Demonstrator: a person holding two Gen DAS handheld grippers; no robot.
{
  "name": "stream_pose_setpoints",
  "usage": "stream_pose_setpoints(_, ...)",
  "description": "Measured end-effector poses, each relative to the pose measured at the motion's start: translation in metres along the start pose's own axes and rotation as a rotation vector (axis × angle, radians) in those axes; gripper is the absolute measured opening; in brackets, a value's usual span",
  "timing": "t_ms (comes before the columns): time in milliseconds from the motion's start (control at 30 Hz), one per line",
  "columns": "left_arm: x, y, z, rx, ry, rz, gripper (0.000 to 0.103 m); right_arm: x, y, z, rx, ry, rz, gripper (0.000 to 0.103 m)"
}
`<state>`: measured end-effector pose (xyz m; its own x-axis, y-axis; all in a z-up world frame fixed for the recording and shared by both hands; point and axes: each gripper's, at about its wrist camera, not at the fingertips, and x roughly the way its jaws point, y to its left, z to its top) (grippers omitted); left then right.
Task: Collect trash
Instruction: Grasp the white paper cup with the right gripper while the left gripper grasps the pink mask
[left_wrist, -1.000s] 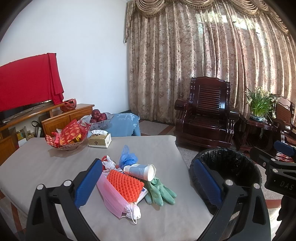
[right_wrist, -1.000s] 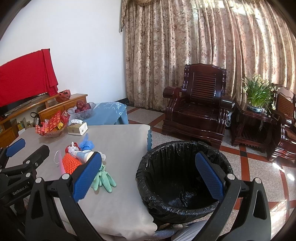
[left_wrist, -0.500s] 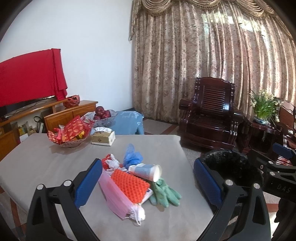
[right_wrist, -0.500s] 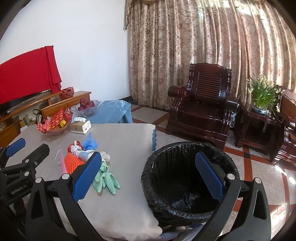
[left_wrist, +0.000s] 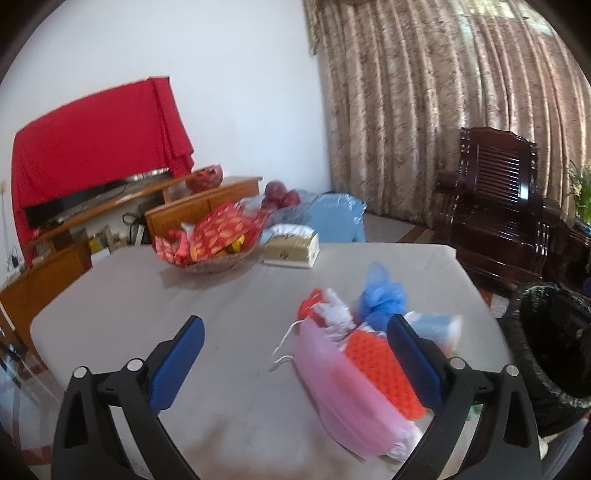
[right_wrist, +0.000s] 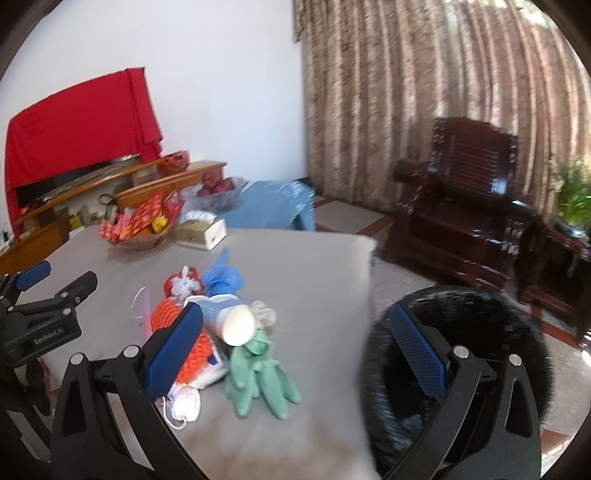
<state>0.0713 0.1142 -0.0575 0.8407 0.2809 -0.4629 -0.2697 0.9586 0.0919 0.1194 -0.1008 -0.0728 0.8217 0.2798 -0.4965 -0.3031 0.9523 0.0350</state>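
While left gripper (left_wrist: 295, 360) gapes, pink mask (left_wrist: 343, 387) underlies right finger (blurred).

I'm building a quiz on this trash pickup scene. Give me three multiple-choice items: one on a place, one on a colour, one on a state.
1. Where is the bin?
A on the table
B on the floor past the table edge
C on the armchair

2. What colour are the gloves?
A green
B yellow
C black

3. How do the right gripper jaws stand?
A shut on the cup
B shut, empty
C open, empty

B: the bin stands below the table edge.
A: the gloves are plainly green.
C: the jaws are wide apart, holding nothing.
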Motion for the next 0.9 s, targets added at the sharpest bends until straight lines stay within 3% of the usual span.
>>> stream_pose_setpoints(167,0.024,0.010,-0.009,0.001,0.018,-0.004,0.097,0.048,0.018,-0.005,-0.021,0.062,0.071,0.098)
stream_pose_setpoints(467,0.052,0.019,-0.017,-0.015,0.070,-0.005,0.097,0.103,0.033,-0.013,-0.060,0.139,0.115,0.097)
stream_pose_setpoints(667,0.061,0.027,-0.019,-0.032,0.090,0.003,0.097,0.126,0.039,-0.014,-0.075,0.191,0.181,0.075)
stream_pose_setpoints(733,0.064,0.028,-0.020,-0.033,0.096,0.000,0.097,0.129,0.041,-0.016,-0.089,0.206,0.202,0.063)
stream_pose_setpoints(900,0.069,0.023,-0.022,-0.035,0.114,-0.015,0.097,0.126,0.042,-0.017,-0.093,0.213,0.258,0.056)
